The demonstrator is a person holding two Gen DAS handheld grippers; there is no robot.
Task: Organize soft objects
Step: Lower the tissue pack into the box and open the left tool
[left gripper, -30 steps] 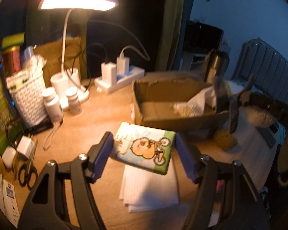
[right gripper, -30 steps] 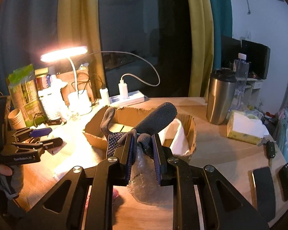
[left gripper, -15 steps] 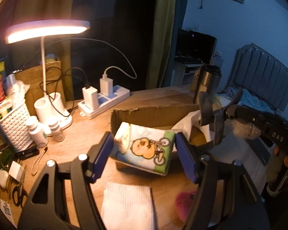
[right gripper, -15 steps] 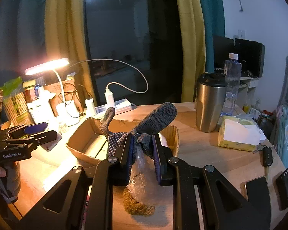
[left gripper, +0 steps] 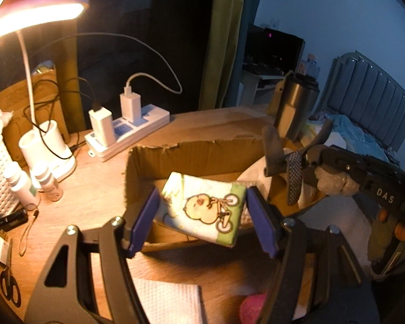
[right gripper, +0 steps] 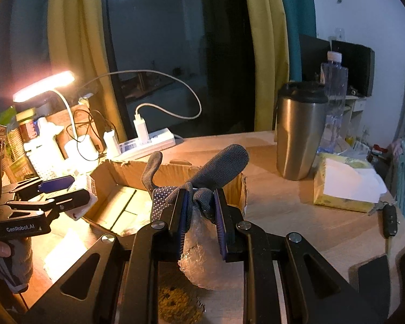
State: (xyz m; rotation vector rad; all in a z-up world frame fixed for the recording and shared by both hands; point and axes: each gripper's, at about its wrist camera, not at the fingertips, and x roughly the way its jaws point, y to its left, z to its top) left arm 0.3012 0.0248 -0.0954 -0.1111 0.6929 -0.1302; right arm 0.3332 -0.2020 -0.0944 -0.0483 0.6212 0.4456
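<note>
lamp (left gripper: 35,13): lit, far left at the table's back edge, white base beside two small bottles (left gripper: 32,181).
power strip (left gripper: 129,132): behind the box's left end, two chargers plugged in, cables looping up.
left gripper (left gripper: 202,213): clenched on the tissue pack (left gripper: 202,210), blue pads pressing its two short ends.
tissue pack: cartoon face up, long axis running left-right between the pads, right end dipped slightly; held in the air over the near wall of the cardboard box (left gripper: 181,156).
cardboard box: open top, torn back rim, long axis running left-right across the table; floor bare at the left, white paper bunched at the right end.
paper towel (left gripper: 167,302): flat on the table, below the left gripper, near edge of view.
pink thing (left gripper: 252,306): bottom edge, partly hidden, cannot tell what it is.
right gripper (right gripper: 201,208): clamped on a grey glove (right gripper: 202,178) and a crinkled plastic bag (right gripper: 202,253).
grey glove: fingers point up and away, one long finger leaning right, a thinner one leaning left; dotted palm showing at the left pad.
plastic bag: hangs below the pads, above the table.
position: right gripper sits at the box's right end, near side; left gripper at the opposite end.
steel mug (right gripper: 299,132): upright, right of the box, apart from it.
tissue box (right gripper: 345,186): further right; open tabletop between it and the box.
</note>
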